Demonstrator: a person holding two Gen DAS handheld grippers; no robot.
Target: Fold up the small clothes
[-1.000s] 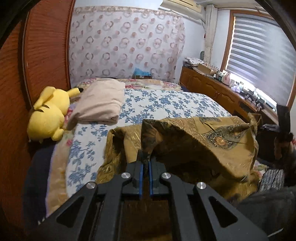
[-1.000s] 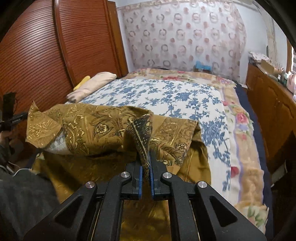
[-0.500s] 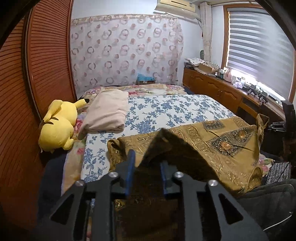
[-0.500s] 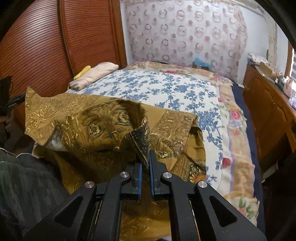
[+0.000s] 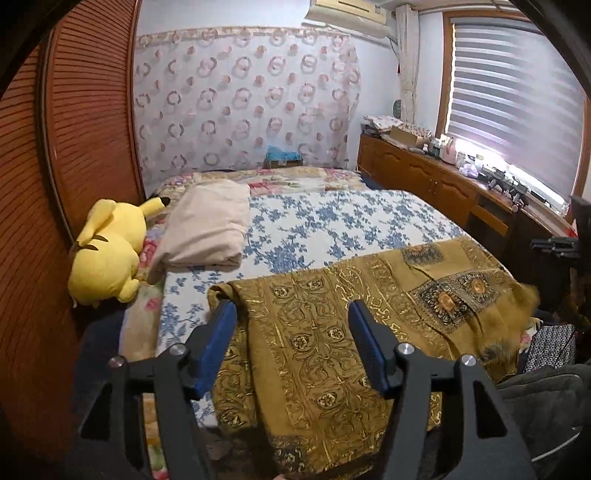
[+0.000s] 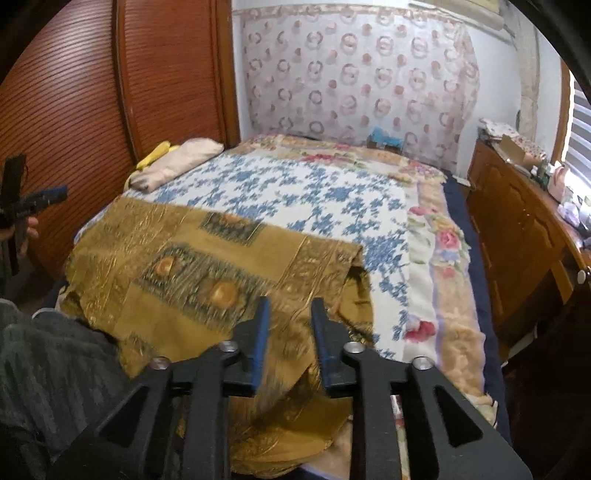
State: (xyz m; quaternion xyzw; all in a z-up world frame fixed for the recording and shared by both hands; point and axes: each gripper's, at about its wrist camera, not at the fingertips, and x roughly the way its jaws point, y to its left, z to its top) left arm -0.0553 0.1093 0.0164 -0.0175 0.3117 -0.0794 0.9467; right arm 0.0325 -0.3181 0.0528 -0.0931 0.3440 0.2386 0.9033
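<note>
Cloth: gold patterned cloth (image 5: 332, 325) spread along the bed's (image 5: 332, 221) near edge, long axis running left to right.
Left gripper (image 5: 291, 332): spread, empty, above its left end.
Right gripper (image 6: 288, 325): spread, empty, over its right end.

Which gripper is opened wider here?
The left gripper: its blue-padded fingers stand far apart over the gold cloth. The right gripper shows a narrower gap.

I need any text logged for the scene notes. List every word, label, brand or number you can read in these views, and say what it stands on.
No text can be read in either view.
Boxes and bottles on the wooden sideboard: any labels too small and blurred.
Gold patterned cloth: ornament only, no lettering.
Air conditioner: no legible brand.
</note>
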